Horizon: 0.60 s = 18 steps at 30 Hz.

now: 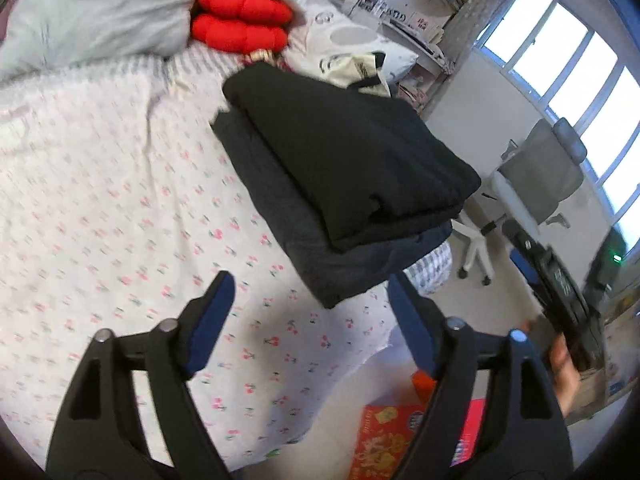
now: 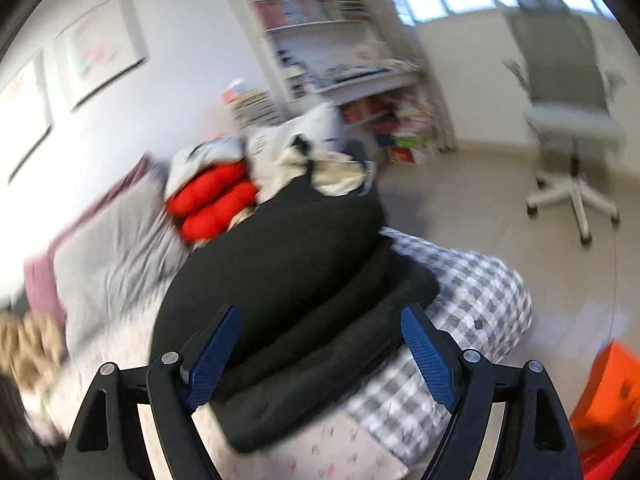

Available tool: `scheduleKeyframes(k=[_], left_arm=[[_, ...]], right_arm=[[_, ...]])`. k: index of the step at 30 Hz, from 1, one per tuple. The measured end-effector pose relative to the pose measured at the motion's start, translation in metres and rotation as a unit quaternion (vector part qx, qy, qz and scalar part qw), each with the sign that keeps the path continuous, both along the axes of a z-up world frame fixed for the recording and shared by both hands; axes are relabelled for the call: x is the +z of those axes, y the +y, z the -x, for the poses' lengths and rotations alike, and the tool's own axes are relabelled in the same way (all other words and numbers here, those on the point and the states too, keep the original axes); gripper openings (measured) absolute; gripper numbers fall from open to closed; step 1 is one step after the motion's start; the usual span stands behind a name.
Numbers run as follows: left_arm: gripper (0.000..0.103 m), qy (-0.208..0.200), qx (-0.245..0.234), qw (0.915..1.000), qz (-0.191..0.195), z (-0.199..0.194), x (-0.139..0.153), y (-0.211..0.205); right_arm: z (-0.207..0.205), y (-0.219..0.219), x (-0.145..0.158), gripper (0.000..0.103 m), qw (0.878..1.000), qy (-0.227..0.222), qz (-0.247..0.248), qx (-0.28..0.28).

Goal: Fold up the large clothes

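Observation:
A folded black garment (image 1: 344,152) lies on top of a folded dark grey garment (image 1: 320,264) at the right edge of the bed (image 1: 100,200). My left gripper (image 1: 310,292) is open and empty, hovering over the floral sheet just in front of the stack. The right gripper (image 1: 560,300) shows at the right of that view, held in a hand. In the blurred right wrist view, my right gripper (image 2: 320,320) is open, its jaws wide apart close to the near end of the black garment (image 2: 280,264) and grey garment (image 2: 320,364).
Red cushions (image 1: 240,24) and white pillows (image 1: 100,4) lie at the head of the bed. A loose cream and black garment (image 1: 360,68) lies behind the stack. An office chair (image 1: 536,184), bookshelves (image 1: 420,4) and red boxes (image 1: 392,440) stand on the floor beside the bed.

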<state>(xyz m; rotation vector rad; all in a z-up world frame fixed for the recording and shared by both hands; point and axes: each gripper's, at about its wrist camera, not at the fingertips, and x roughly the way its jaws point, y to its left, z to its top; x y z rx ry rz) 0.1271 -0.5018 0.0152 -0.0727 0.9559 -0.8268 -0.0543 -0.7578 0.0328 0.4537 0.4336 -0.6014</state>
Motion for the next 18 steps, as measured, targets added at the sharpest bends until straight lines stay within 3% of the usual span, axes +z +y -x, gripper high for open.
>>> scheduleKeyframes(k=[6, 12, 14, 18], left_arm=[[0.094, -0.118, 0.005, 0.9917, -0.052, 0.042, 0.04, 0.019], [0.096, -0.161, 0.001, 0.9841, -0.074, 0.077, 0.054, 0.035], [0.097, -0.182, 0.0, 0.9802, -0.077, 0.089, 0.059, 0.038], [0.1, -0.206, -0.004, 0.9752, -0.081, 0.108, 0.069, 0.042]], right_arm=[[0.004, 0.069, 0.021, 0.09, 0.996, 0.04, 0.067, 0.042], [0.025, 0.111, 0.03, 0.092, 0.994, 0.036, 0.082, 0.06], [0.033, 0.118, 0.032, 0.101, 0.994, 0.037, 0.083, 0.055], [0.047, 0.126, 0.036, 0.103, 0.994, 0.033, 0.085, 0.058]])
